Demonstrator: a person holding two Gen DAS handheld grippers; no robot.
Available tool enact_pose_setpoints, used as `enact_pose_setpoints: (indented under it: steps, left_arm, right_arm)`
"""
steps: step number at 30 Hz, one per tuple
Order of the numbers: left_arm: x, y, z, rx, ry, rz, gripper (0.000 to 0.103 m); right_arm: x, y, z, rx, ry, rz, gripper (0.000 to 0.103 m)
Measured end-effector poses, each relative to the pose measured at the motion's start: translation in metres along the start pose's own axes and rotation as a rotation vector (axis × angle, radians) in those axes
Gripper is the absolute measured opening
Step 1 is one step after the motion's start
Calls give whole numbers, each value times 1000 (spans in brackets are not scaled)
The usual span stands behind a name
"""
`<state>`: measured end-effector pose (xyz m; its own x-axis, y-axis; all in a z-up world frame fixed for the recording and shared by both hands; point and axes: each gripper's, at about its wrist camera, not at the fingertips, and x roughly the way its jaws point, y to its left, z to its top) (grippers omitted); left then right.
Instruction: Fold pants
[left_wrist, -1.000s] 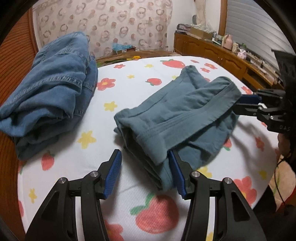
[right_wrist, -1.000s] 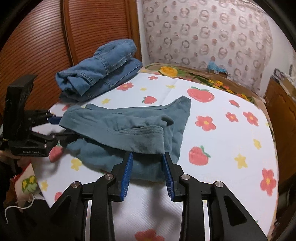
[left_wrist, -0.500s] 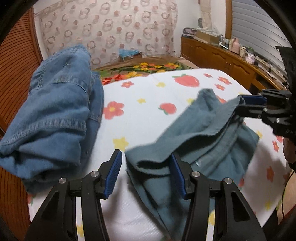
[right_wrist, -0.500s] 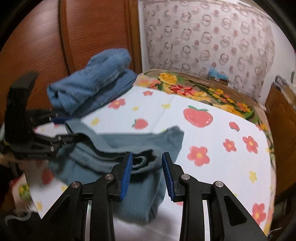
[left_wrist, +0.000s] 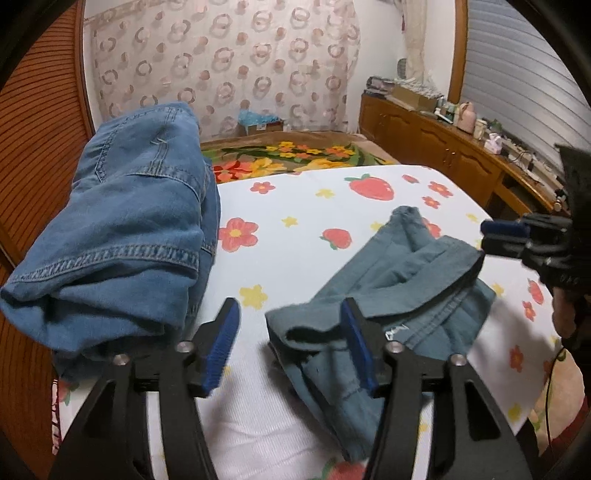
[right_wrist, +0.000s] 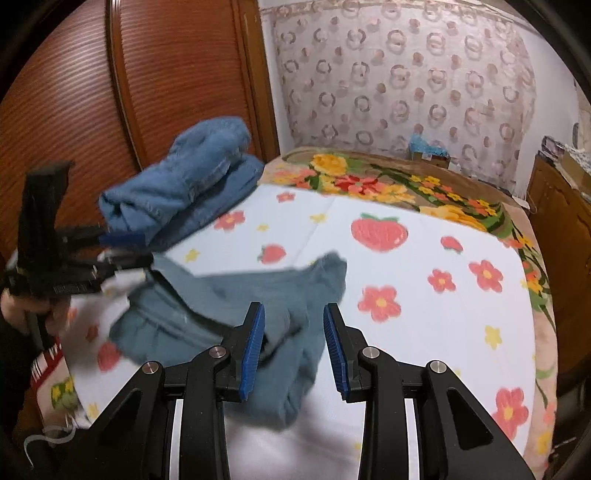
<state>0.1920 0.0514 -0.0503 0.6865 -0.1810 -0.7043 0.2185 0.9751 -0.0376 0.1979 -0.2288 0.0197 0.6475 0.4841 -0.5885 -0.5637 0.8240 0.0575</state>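
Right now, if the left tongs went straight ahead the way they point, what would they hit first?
Probably the teal pants: their near folded edge lies just ahead between the open left tongs. Depth is hard to judge; the jeans sit off to the left of that line.

One pair of teal pants (left_wrist: 391, 291) lies on the bed; one folded pair of blue jeans (left_wrist: 122, 236) too. Two tongs show: left tongs (left_wrist: 290, 345); right tongs (right_wrist: 293, 347).

Soft indoor light, fisheye warp, motion blur w/ dark corners.
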Motion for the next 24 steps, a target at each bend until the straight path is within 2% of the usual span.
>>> enact_pose_setpoints:
  steps: [1, 7, 13, 18, 24]
  left_arm:
    - [-2, 0, -3, 3, -2, -4, 67]
    - [-13, 1, -26, 8, 7, -14, 68]
    - [3, -1, -45, 71, 87, 17, 68]
    - [19, -3, -45, 103, 129, 22, 68]
    - [22, -5, -37, 144, 130, 23, 68]
  right_arm:
    - [0, 1, -1, -9, 12, 0, 34]
    - [2, 7, -16, -73, 67, 5, 35]
    - [12, 13, -17, -123, 102, -3, 35]
    - [27, 19, -4, -161, 127, -24, 35]
    - [41, 18, 6, -183, 132, -26, 35]
